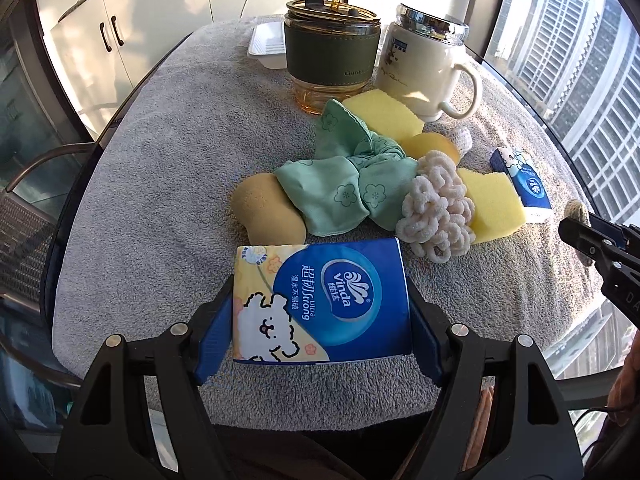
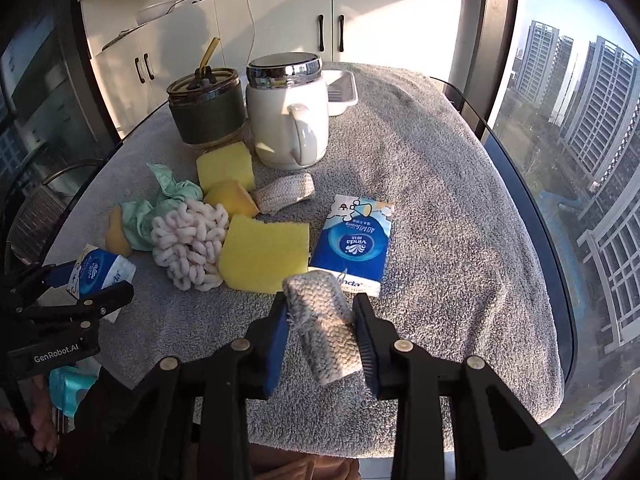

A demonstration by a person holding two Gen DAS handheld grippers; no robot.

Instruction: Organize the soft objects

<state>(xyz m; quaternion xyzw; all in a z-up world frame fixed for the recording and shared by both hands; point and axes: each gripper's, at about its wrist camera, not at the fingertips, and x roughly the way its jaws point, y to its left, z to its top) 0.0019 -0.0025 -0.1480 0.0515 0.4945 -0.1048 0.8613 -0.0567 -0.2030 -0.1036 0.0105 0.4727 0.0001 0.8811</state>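
Left gripper clamped on a Vinda tissue pack at the near edge of the grey towel. Right gripper clamped on a woven cloth roll. Sponges, green cloth, loop scrubber, second tissue pack piled mid-towel; lidded mug and tumbler behind.

1. The left gripper clamps a blue tissue pack between its blue pads, just over the gray towel.
2. Beyond the pack lie a tan sponge, a green cloth, a cream looped scrunchie and a yellow sponge, touching in a row.
3. Another yellow sponge sits against a white mug, beside a green tumbler.
4. A second tissue pack lies to the right, near the right gripper at the edge.
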